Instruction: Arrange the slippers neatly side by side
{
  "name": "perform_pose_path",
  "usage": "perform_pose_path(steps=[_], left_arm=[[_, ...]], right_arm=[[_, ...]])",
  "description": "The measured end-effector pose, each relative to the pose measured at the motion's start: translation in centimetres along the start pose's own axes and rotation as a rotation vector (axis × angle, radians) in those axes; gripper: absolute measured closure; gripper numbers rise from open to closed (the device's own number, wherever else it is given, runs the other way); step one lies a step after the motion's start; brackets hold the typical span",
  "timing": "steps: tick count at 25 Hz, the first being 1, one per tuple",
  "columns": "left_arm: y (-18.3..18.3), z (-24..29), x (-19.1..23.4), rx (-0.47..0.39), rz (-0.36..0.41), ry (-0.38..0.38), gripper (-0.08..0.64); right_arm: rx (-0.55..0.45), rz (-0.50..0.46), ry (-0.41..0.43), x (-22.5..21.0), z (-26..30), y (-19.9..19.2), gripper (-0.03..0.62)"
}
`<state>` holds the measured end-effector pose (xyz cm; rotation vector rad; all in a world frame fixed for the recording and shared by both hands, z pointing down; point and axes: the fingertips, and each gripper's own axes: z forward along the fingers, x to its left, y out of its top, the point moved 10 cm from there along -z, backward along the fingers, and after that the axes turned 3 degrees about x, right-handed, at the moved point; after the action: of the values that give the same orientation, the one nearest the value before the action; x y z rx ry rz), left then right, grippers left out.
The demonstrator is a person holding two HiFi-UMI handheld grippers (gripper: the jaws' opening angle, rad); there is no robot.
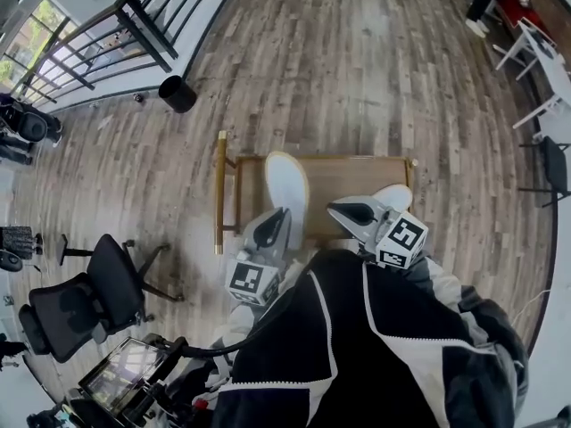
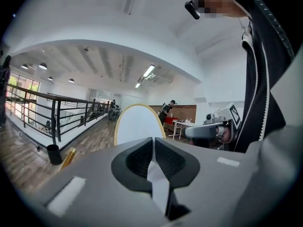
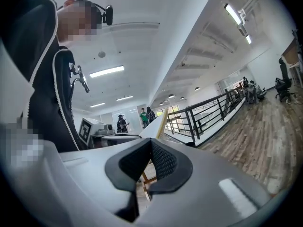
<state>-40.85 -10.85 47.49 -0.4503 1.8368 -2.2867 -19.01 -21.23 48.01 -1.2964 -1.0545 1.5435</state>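
- Head view count: two white slippers, two grippers, one low wooden table (image 1: 357, 169), one black bin (image 1: 177, 94), one black office chair (image 1: 98, 292).
- Left gripper (image 1: 272, 230): jaws closed down to a narrow slit on a thin white edge of the first slipper (image 1: 285, 185), which sticks out beyond the tips over the table's left half.
- Left gripper view: the ribbed black pads (image 2: 137, 159) pinch a white strip of the slipper; beyond the left gripper (image 2: 152, 160), the first slipper (image 2: 138, 124) stands up as a smooth white oval with a thin yellow rim.
- Right gripper (image 1: 343, 210): in the right gripper view the jaws of the right gripper (image 3: 150, 155) meet at the tips, nothing visible between them.
- Second slipper (image 1: 394, 194): rounded white toe, over the table's near right part, just beside the right gripper; contact cannot be told.
- Table: flat brown top, slim brass-coloured legs, standing on a plank floor (image 1: 357, 61).
- Bin: round, dark, well apart from the table.
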Motion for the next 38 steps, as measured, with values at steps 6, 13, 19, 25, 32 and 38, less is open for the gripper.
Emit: perform_pose_path(steps=[6,13,19,25,32,38], left_arm=[[-0.3,-1.1,0.7,-0.020,-0.014,0.044,0.525],[-1.4,-1.3,2.2,0.024,-0.012,0.107,0.525],[-6.3,0.4,7.1,0.169,-0.019,0.185,0.525],[-10.3,2.6,11.6,0.292,-0.102,0.263,0.525],[-14.4,4.0,15.8,0.409,-0.203,0.335,0.525],[-17.0,6.3,18.4,0.510,-0.205,0.334,0.525]], right_arm=[[0.014,0.004,0.025,0.4,0.7,-0.3,0.588],[0.022,0.008,0.032,0.6,0.8,-0.4,0.588],[0.028,0.012,0.017,0.4,0.9,-0.3,0.588],[0.036,0.013,-0.004,0.4,0.5,-0.5,0.588],[0.044,0.021,-0.056,0.9,0.1,-0.8,0.588],[0.049,0.028,-0.103,0.5,-0.2,-1.2,0.588]])
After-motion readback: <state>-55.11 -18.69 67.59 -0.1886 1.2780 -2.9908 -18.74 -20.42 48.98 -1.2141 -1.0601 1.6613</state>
